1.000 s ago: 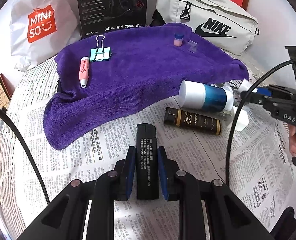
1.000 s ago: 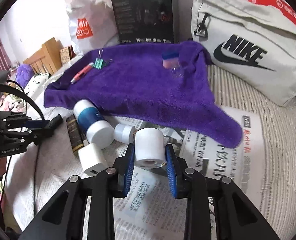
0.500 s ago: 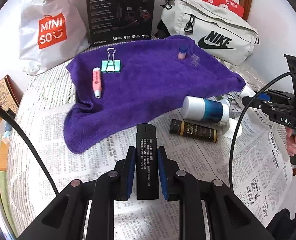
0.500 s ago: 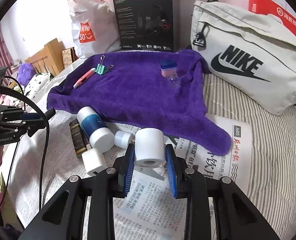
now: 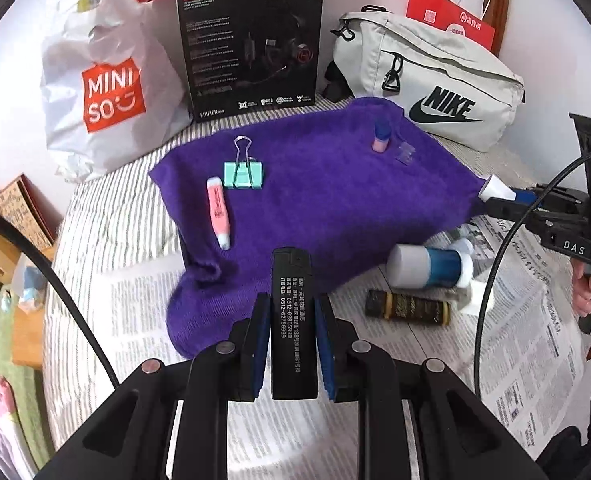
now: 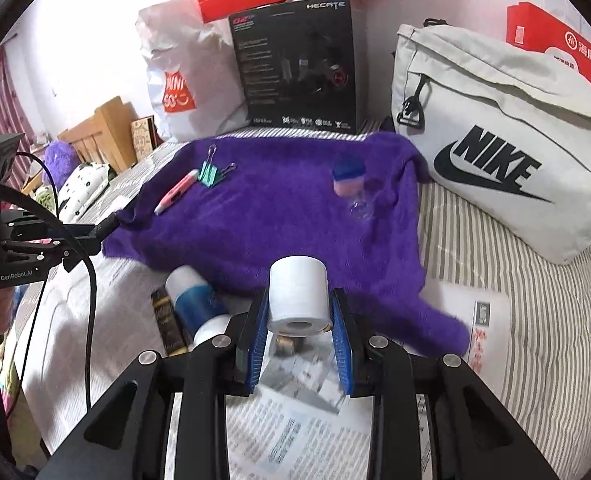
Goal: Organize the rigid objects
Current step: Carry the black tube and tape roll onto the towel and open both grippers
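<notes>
Gripping black lighter (image 5: 293,320) lengthwise – left tool (image 5: 293,344), right tool (image 6: 299,344) clamping white cylinder (image 6: 298,296), axis fwd.

A: Left wrist view: mounted behind the left claw (image 5: 291,322), looking forward and steeply down over the purple towel (image 5: 327,204) toward the black box (image 5: 251,44). Raised, not close.

B: Right wrist view: same setup behind the right claw (image 6: 298,320), from the towel's (image 6: 279,216) other side. Shared: towel, box (image 6: 295,68), Nike bag (image 6: 495,140).
</notes>
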